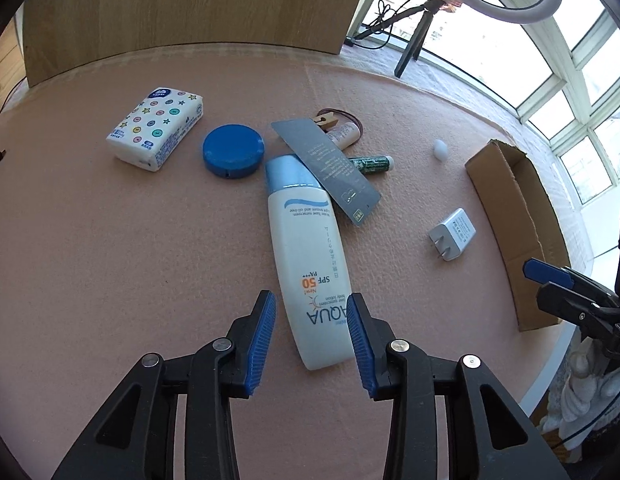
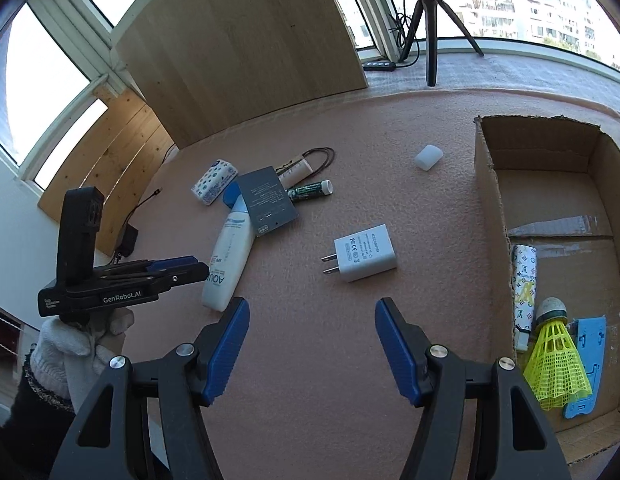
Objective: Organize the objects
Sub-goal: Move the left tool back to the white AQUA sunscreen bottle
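1. Low in the left wrist view, the left gripper hangs part-open over the foot of the sunscreen bottle, pads clear of it; closing on it looks like the next move.
2. The right gripper stands wider and empty, with the charger lying just beyond.
3. A grey card overlaps the bottle's cap end and may slide.
4. At the right edge, the cardboard box already holds a shuttlecock.
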Motion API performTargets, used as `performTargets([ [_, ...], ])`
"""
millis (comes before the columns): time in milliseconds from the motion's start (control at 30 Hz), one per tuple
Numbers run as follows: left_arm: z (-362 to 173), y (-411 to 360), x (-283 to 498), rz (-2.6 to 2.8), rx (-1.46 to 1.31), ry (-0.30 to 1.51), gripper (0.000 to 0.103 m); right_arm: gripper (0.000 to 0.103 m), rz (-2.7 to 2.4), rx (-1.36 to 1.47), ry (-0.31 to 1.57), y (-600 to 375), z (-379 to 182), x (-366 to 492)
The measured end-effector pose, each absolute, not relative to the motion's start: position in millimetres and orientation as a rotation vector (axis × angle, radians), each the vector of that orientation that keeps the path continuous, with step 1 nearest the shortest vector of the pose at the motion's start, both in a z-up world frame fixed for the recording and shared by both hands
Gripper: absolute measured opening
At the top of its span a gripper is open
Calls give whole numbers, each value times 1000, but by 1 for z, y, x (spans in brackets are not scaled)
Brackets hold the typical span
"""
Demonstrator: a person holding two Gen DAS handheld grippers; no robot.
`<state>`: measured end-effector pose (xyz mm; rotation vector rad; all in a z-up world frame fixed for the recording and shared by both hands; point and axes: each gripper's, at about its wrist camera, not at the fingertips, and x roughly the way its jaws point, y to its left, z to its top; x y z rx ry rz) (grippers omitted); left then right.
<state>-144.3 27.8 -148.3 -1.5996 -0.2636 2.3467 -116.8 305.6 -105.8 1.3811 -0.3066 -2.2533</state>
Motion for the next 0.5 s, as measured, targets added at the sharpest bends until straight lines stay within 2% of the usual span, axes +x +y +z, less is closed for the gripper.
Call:
performTargets([
  [200, -159, 24, -150, 2322, -1587, -258, 46, 62, -2139, 1436, -363, 267, -120, -142],
  [500, -166, 25, -157, 2277, -1577, -242, 47, 62, -1993, 1543, -507, 231, -151, -183],
])
